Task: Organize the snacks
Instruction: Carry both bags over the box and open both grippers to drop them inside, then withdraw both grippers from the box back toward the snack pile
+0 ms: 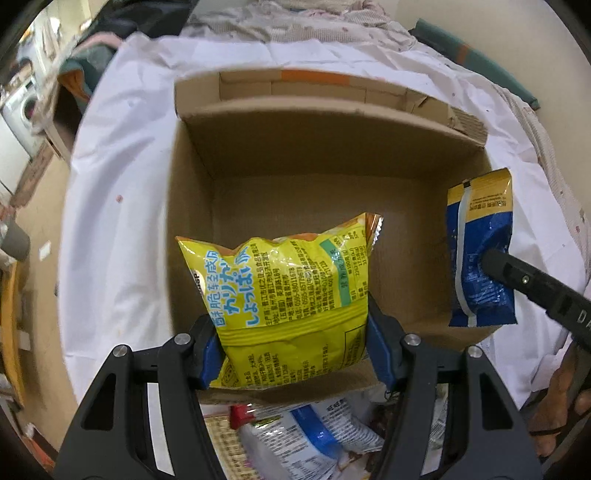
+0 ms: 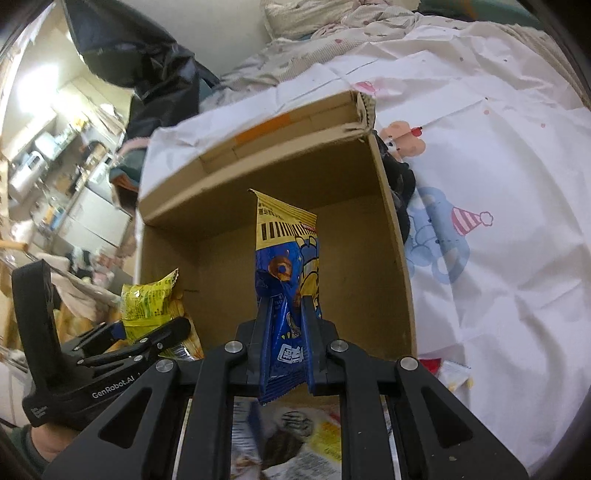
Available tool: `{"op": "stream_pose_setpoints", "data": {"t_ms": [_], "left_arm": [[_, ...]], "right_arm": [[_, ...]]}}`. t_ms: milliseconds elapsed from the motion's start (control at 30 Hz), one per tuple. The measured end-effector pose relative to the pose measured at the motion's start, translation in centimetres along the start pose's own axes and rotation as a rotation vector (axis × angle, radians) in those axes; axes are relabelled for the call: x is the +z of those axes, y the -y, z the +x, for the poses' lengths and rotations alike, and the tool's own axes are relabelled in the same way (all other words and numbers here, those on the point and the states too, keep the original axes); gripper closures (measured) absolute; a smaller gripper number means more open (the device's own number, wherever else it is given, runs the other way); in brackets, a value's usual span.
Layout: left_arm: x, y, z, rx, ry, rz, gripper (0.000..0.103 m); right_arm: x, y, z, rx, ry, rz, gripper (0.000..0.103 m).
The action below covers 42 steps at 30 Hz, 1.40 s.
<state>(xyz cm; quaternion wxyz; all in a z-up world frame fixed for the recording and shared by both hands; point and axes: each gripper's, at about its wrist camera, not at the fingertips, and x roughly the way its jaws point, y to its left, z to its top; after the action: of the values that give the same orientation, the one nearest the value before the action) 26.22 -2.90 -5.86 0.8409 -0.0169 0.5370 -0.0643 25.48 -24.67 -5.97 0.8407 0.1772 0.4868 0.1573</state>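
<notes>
An open cardboard box (image 1: pixel 280 173) lies on a white sheet; it shows in the right wrist view too (image 2: pixel 351 206). My left gripper (image 1: pixel 291 325) is shut on a yellow snack bag (image 1: pixel 288 280) and holds it over the box's near edge. My right gripper (image 2: pixel 286 306) is shut on a blue and yellow snack bag (image 2: pixel 286 251) and holds it upright over the box's right side. The blue bag (image 1: pixel 480 251) and right gripper (image 1: pixel 495 262) show at the right in the left wrist view. The yellow bag (image 2: pixel 147 302) and left gripper (image 2: pixel 147 332) show at the left in the right wrist view.
Several loose snack packets (image 1: pixel 310 439) lie in front of the box, also seen below my right gripper (image 2: pixel 295 435). A white sheet with cartoon prints (image 2: pixel 498 229) covers the bed. Bedding (image 2: pixel 332 22) is piled behind. Shelves and appliances (image 2: pixel 55 166) stand at far left.
</notes>
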Motion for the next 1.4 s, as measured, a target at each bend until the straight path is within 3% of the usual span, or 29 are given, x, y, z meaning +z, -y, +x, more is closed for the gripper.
{"op": "stream_pose_setpoints", "data": {"t_ms": [233,633,800,833,900,933,967,1267,1400], "left_arm": [[0.1,-0.2,0.9,0.045,0.016,0.001,0.042],[0.3,-0.1,1.1,0.058,0.023,0.005,0.04],[0.3,0.1,0.8,0.029,0.017,0.007,0.025],[0.2,0.1,0.6,0.03,0.027,0.005,0.02],[0.2,0.2,0.1,0.028,0.048,0.008,0.018],[0.3,0.3,0.0,0.025,0.056,0.01,0.018],[0.3,0.3,-0.2,0.029,0.066,0.009,0.018],[0.5,0.0,-1.4,0.027,0.119,-0.006,0.018],[0.1,0.2,-2.7,0.039,0.174,0.017,0.018]], "right_arm": [[-0.4,0.5,2.5,-0.101,-0.056,-0.023,0.088],[-0.2,0.4,3.1,-0.099,-0.057,-0.003,0.084],[-0.1,0.9,2.3,-0.045,-0.041,0.039,0.084],[-0.1,1.0,2.1,-0.034,-0.038,0.048,0.079],[0.0,1.0,2.0,-0.021,-0.034,0.056,0.06],[0.0,1.0,1.7,-0.01,-0.021,0.06,0.042],[-0.1,0.8,1.5,-0.01,-0.004,0.057,0.035],[0.4,-0.6,0.9,-0.015,0.025,-0.003,0.035],[0.4,-1.1,0.1,-0.07,0.073,-0.033,0.034]]}}
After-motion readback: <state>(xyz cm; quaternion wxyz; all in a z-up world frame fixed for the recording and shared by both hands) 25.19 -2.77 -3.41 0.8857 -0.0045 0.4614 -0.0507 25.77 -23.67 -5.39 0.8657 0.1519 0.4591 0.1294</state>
